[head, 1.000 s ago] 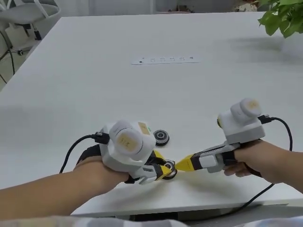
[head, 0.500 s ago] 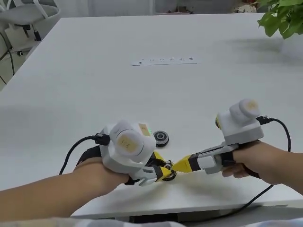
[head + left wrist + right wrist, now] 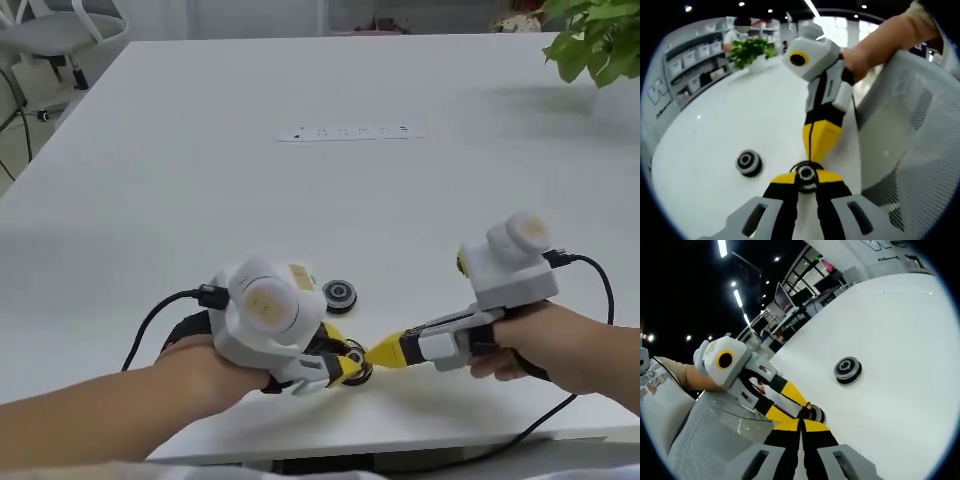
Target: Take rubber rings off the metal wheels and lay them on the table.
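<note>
Metal wheel [image 3: 806, 174], round, black-rimmed

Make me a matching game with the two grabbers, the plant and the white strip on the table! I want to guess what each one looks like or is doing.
Things:
1. left gripper
2. right gripper
3. plant
4. socket strip

Clues:
A. green, at the top right of the head view
B. white, lying flat on the table
C. jaws shut on a wheel
D. jaws together, tips right at that wheel

Pairs: 1-C, 2-D, 3-A, 4-B
</note>
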A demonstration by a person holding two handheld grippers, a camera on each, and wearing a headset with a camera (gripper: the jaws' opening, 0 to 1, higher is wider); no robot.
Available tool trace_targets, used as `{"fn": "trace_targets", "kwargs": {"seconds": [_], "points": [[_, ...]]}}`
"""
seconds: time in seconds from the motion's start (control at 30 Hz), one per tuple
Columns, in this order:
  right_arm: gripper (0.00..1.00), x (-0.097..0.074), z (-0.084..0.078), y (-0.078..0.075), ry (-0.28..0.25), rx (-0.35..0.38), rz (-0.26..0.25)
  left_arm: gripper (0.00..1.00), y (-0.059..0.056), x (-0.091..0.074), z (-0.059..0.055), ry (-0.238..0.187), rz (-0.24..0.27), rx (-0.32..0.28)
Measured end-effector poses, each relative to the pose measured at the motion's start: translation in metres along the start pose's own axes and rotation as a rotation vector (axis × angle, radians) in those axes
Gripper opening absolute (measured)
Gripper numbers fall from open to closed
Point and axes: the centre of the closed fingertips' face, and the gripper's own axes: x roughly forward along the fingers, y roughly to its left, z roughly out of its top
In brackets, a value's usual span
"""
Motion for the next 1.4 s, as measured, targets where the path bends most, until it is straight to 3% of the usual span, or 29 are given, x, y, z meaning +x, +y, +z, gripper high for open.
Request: {"fn": "trace_targets", "kwargs": {"seconds": [0.33,0.67,0.97,1.4], "points": [[0.00,-0.001,0.003,-0.002,-0.011,-0.017,-0.014,0.15,0.000,-0.001,0.001,-0.005,-0.020,-0.029],[0.00,-0.002,0.007,0.005,-0.025,-0.015,-0.009,0.25,0.000,-0.012,0.012,-0.037,-0.037,-0.049],[0.00,0.000,0.012,0.013,-0.030,-0.022,0.012,0.36,0.002,-0.035,0.021,-0.086,-0.044,-0.078],[0.00,0.002,0.024,0.023,-0.037,-0.037,0.028,0.53,0.008,-0.076,0.013,-0.140,-0.005,-0.114]]}}
